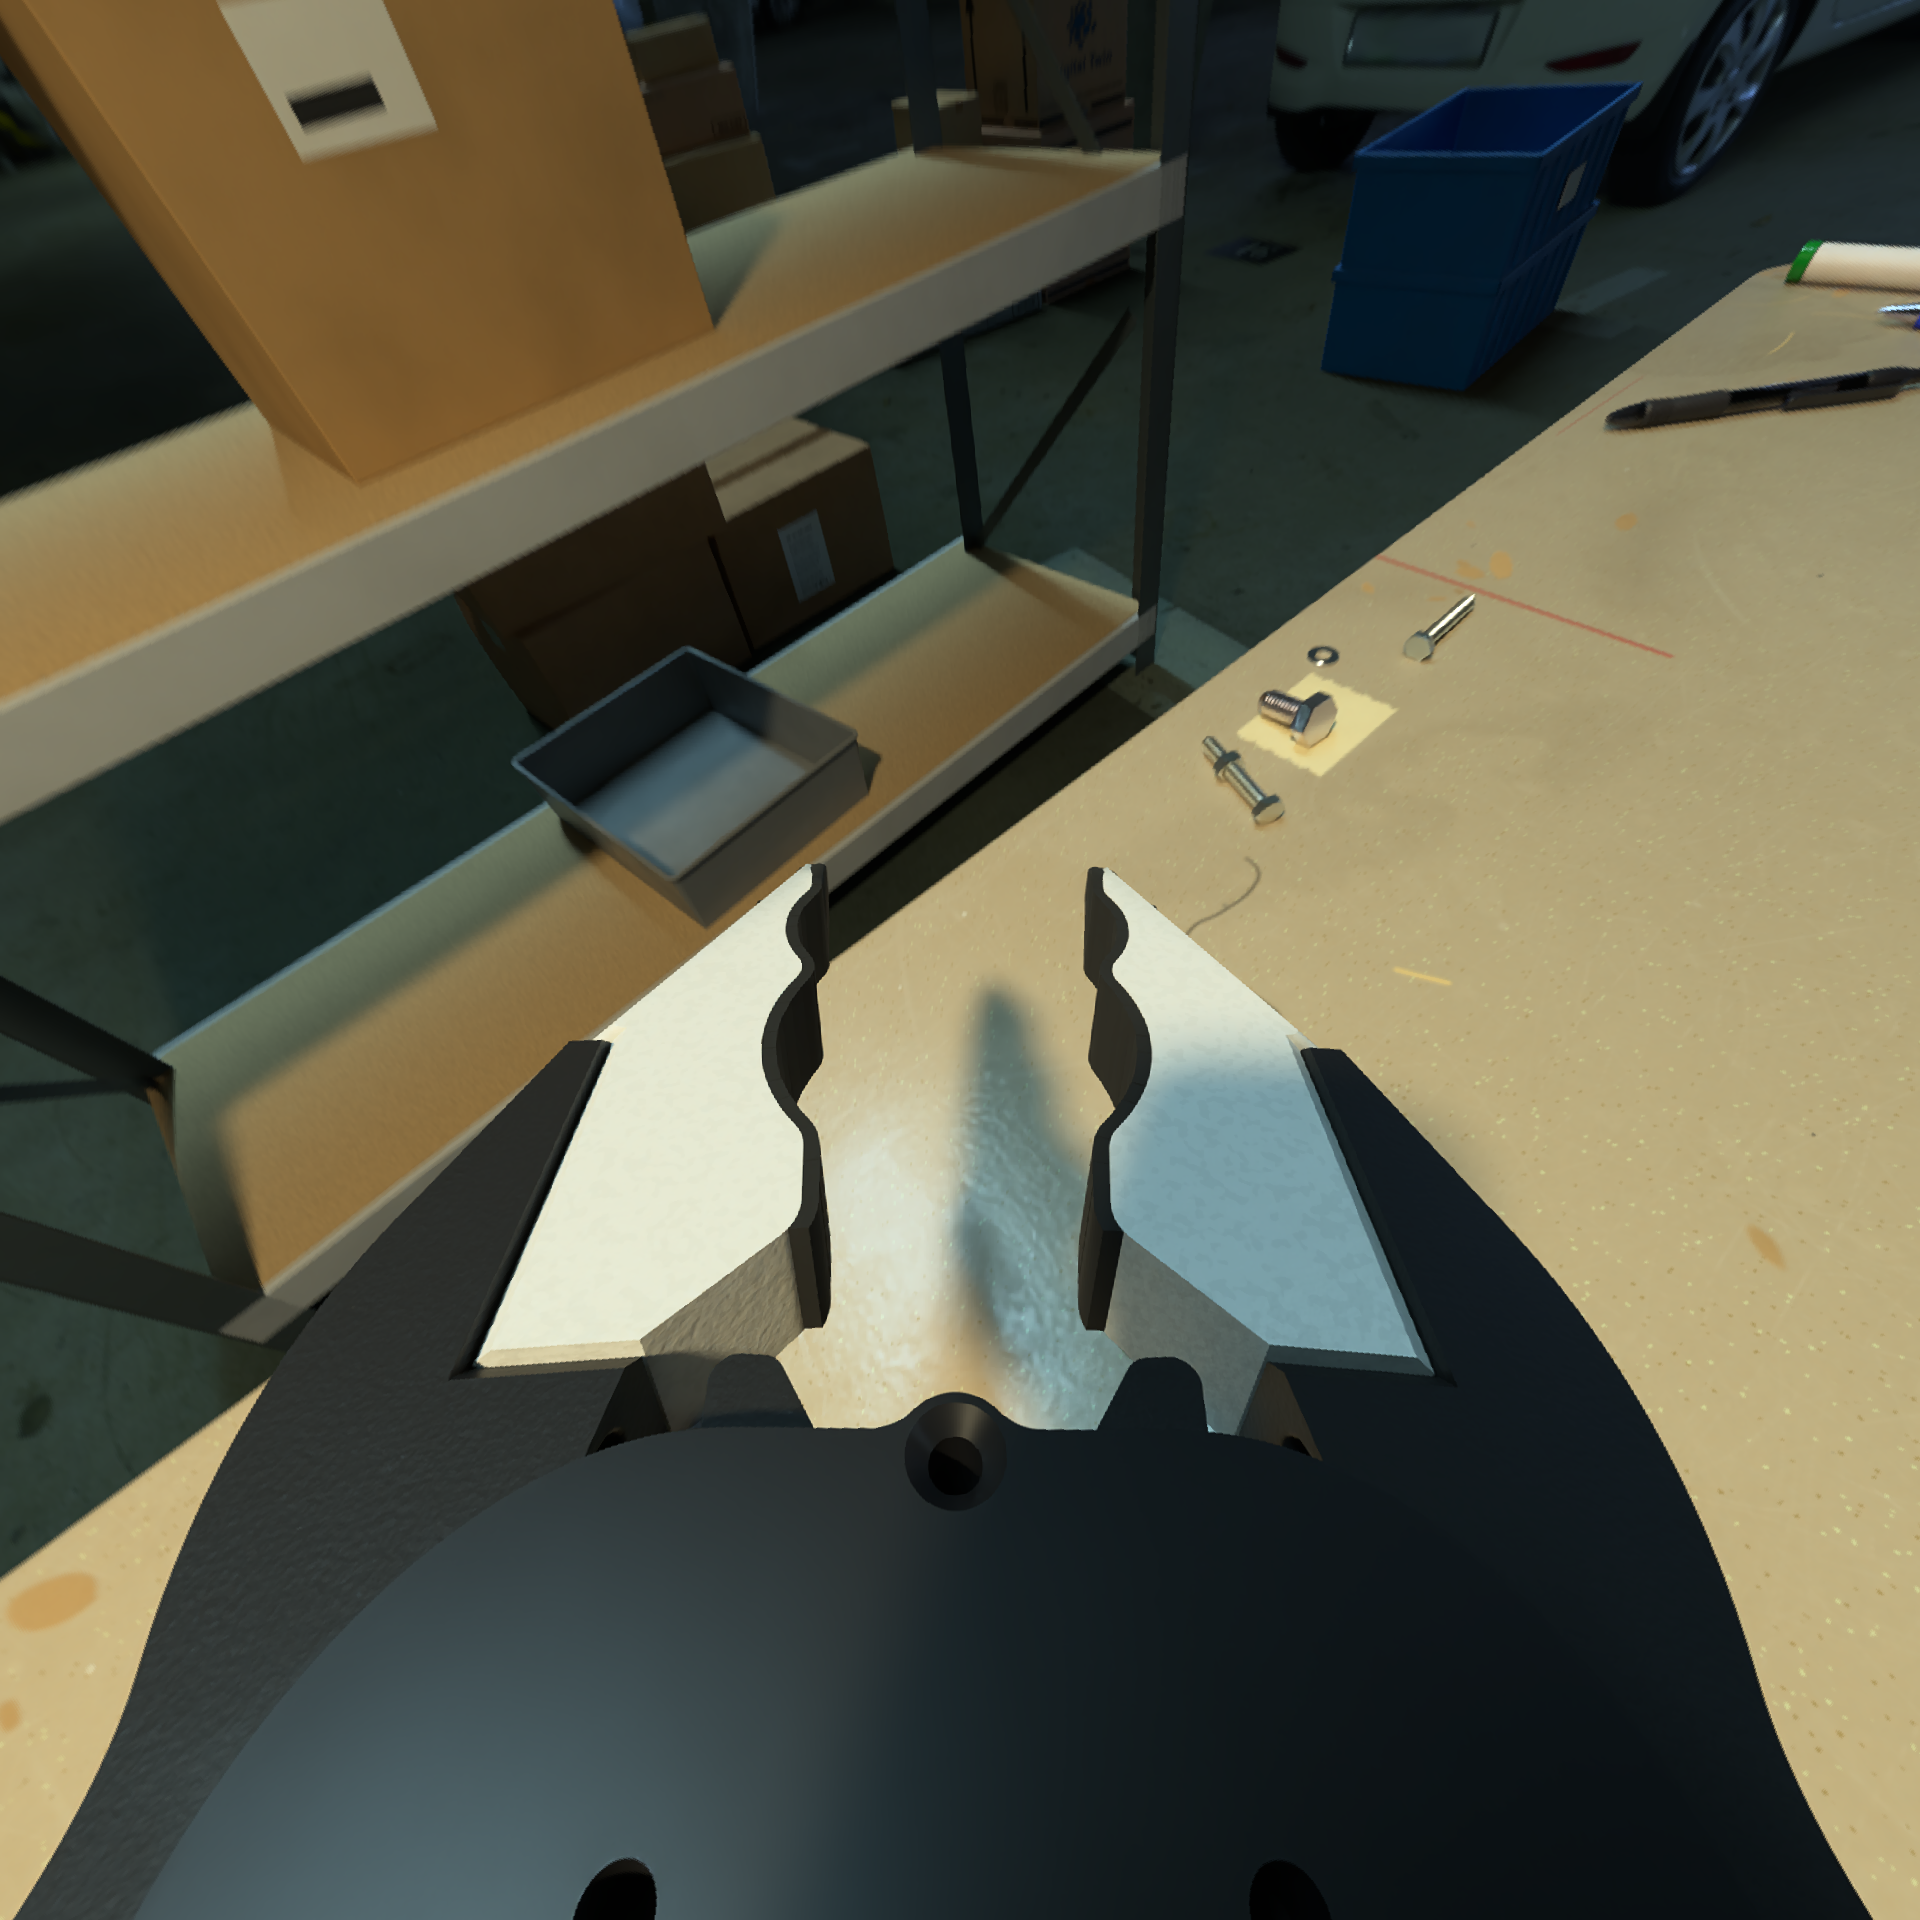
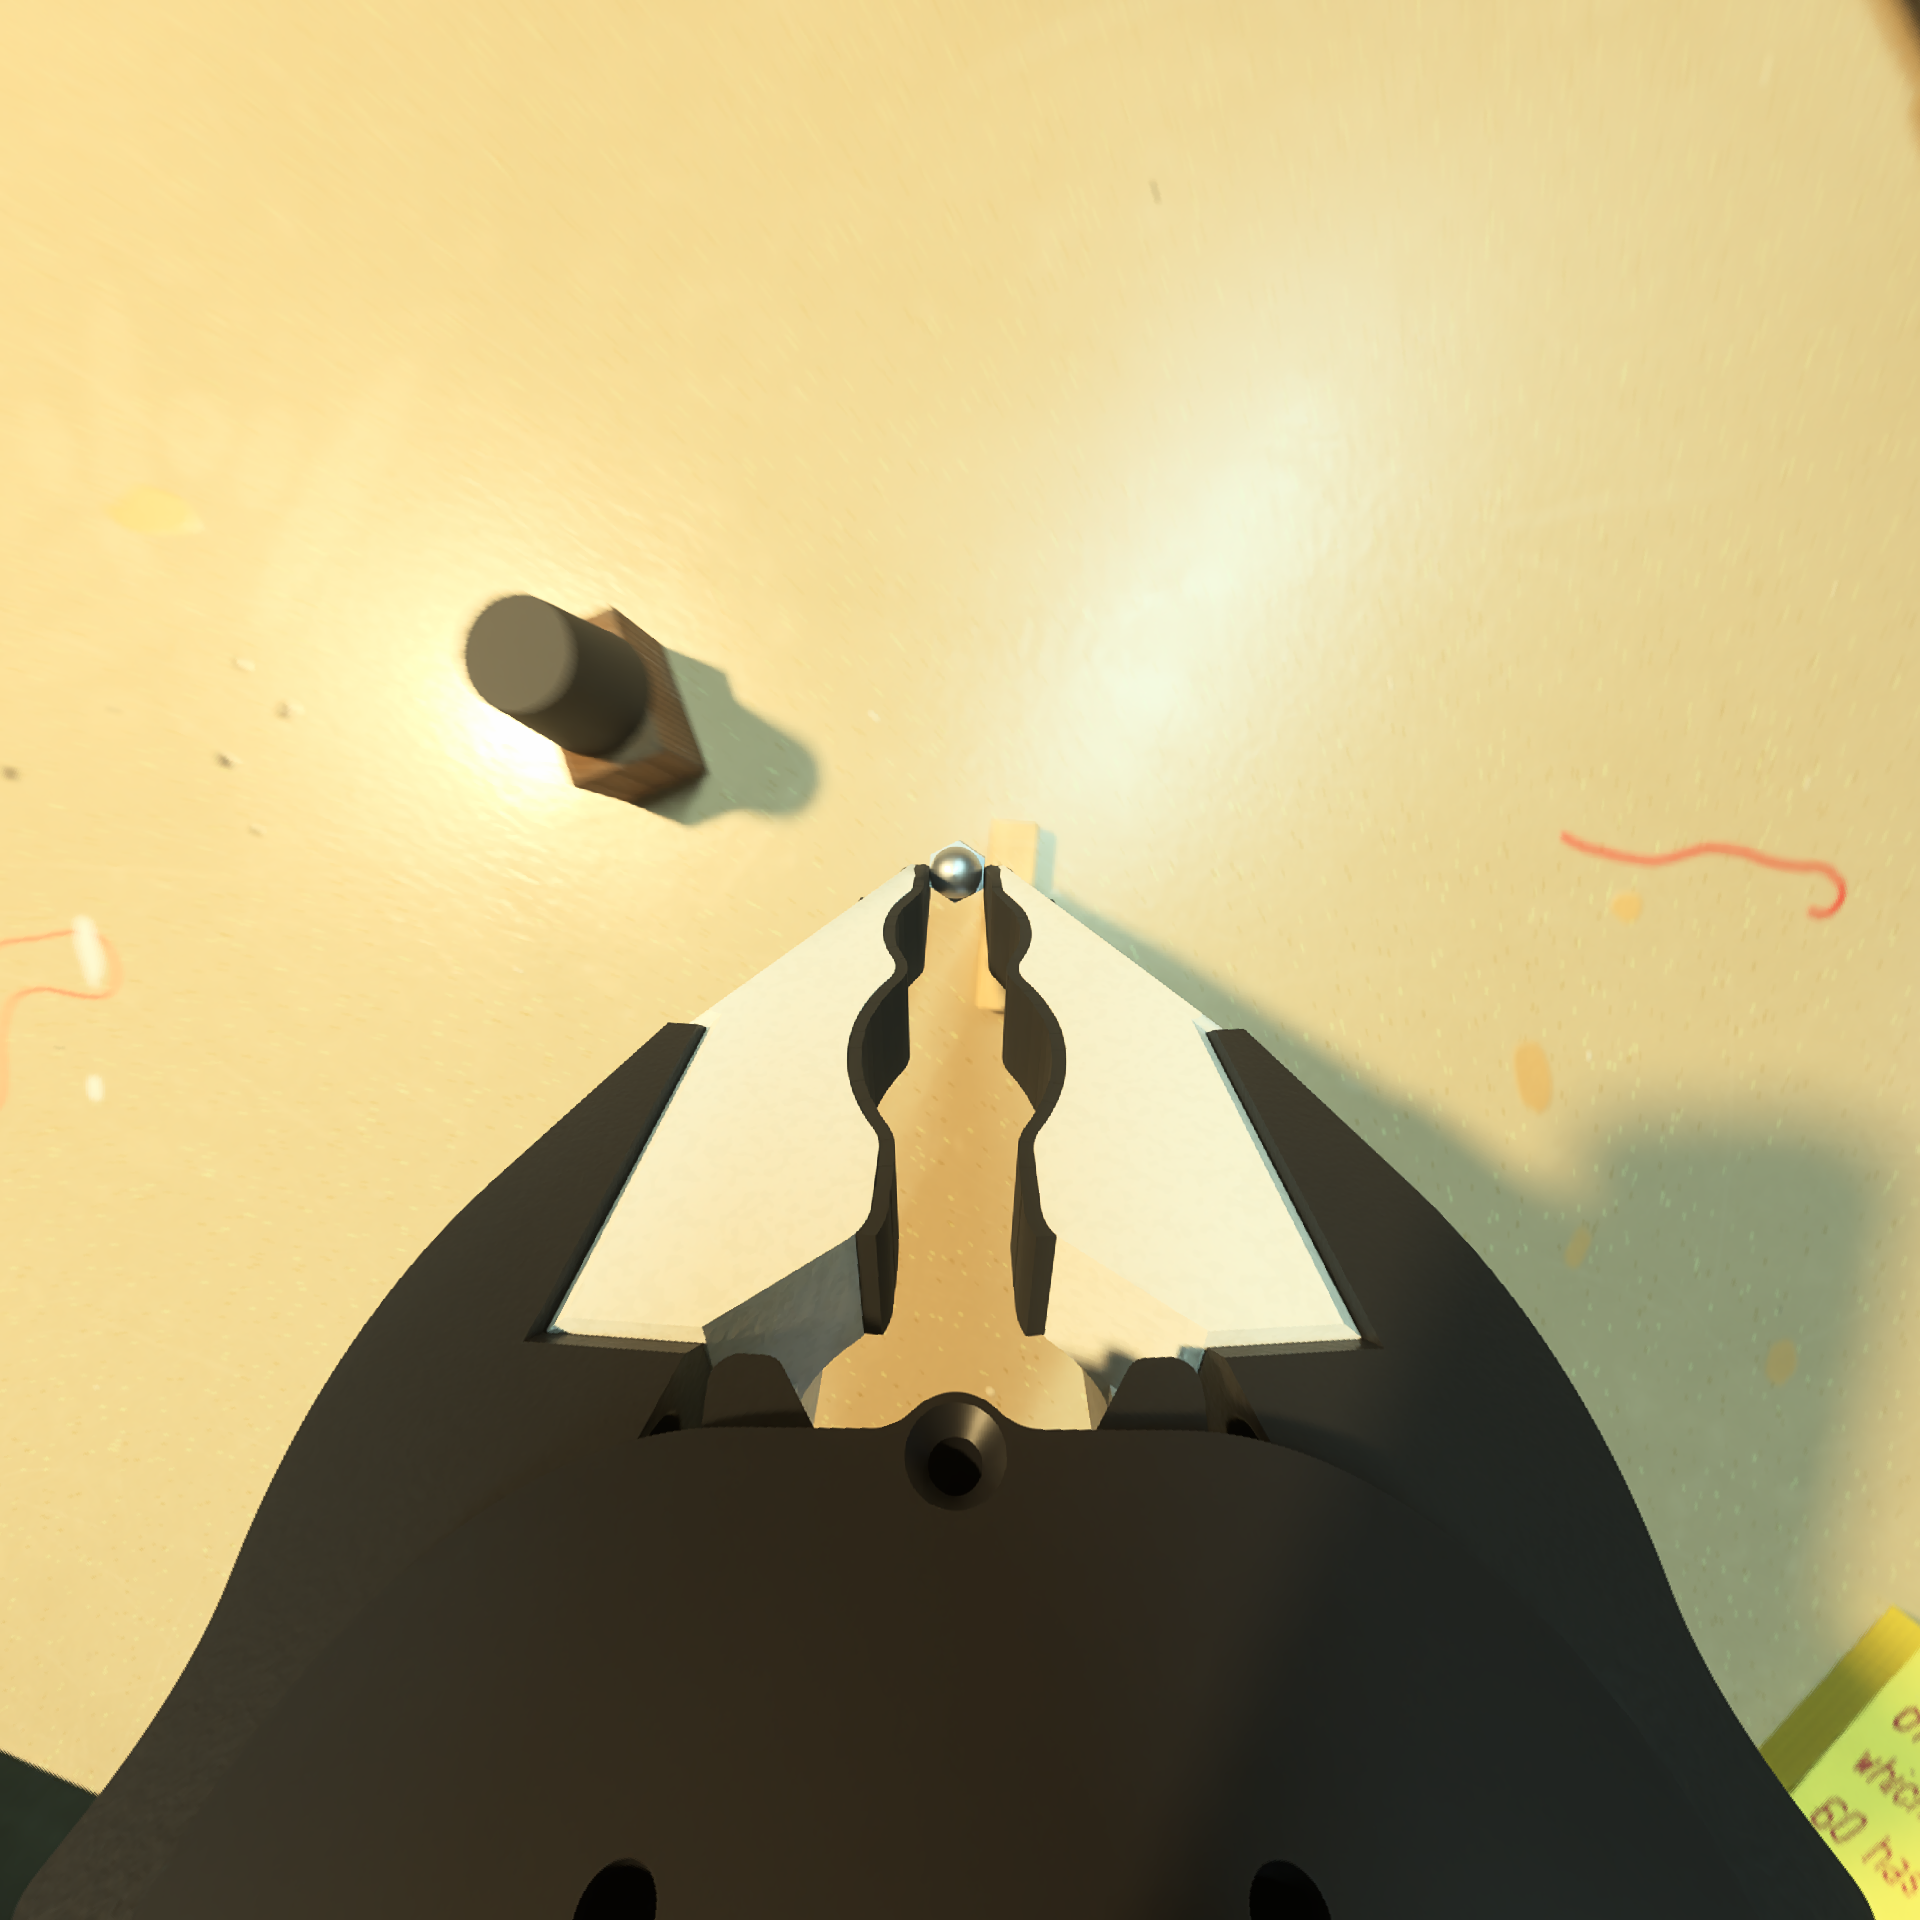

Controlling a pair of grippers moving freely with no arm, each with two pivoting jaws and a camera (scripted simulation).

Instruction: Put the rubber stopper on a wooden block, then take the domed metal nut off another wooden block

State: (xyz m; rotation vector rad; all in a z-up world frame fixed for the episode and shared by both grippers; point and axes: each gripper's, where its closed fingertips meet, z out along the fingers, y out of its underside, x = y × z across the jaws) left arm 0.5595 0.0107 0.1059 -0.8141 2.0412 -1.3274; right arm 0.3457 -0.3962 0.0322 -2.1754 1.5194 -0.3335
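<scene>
- Warehouse racking with cardboard boxes fills the left background; the tan workbench carries loose bolts far right.
- Left gripper hovers open and empty above the bench edge, well apart from the work.
- Right gripper has its fingertips pinched on the domed metal nut, a smooth round thing held only at the very tips; it could squirt out if the squeeze shifts.
- Rubber stopper already stands on the dark wooden block, far left; its tall, leaning look suggests a nudge could topple it.
- Pale wooden block is mostly hidden behind the right finger, so whether the nut has cleared it is unclear.
- Yellow note is cut off near right.
</scene>
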